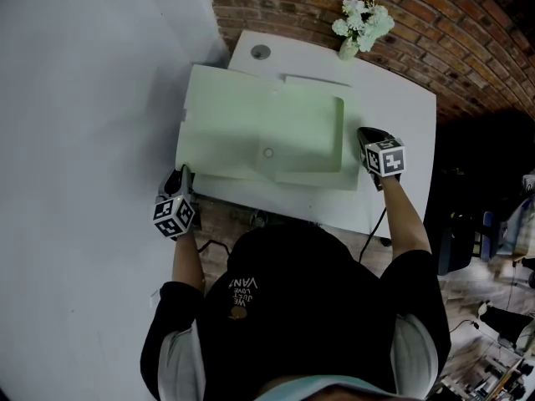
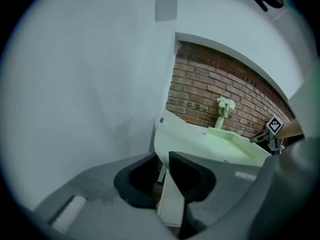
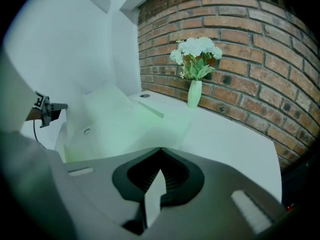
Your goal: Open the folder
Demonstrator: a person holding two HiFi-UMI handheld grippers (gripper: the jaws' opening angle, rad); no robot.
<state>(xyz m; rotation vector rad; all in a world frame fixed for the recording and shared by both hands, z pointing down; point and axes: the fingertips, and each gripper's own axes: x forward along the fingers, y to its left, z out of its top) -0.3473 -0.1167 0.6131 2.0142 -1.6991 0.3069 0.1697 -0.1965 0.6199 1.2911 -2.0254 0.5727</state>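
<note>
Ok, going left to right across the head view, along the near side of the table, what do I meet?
left gripper → light green folder → right gripper

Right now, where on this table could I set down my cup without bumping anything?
The widest bare patch is the right part of the table, between the folder, the vase at the back and its right edge. The right gripper grips the folder at that patch's near left corner. The folder fills the left and middle, leaving only thin strips.
</note>
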